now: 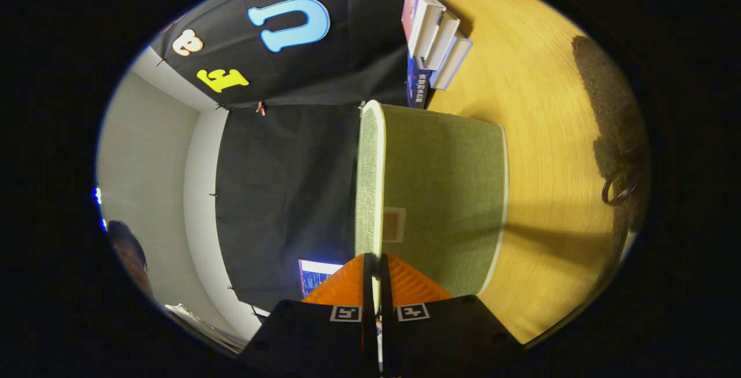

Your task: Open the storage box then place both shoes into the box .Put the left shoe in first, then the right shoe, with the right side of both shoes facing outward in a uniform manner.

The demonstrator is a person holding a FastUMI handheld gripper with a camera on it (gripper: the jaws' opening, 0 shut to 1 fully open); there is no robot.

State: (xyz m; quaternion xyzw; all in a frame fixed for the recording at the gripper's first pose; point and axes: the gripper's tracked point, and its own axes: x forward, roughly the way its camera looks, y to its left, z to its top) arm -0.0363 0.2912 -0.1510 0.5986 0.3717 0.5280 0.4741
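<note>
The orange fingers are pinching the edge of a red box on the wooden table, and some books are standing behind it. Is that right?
Nearly. The box is green, not red. In the gripper view the gripper has its orange fingers closed on the box's pale rim, the box sits on the wooden table, and the books stand beyond it.

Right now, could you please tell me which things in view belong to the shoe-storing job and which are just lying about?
For the job:
- green fabric storage box with white trim
- claw, its orange fingers nipping the box's white-edged rim or lid

Lying about:
- stack of white books
- dark metal ring
- wooden tabletop
</note>
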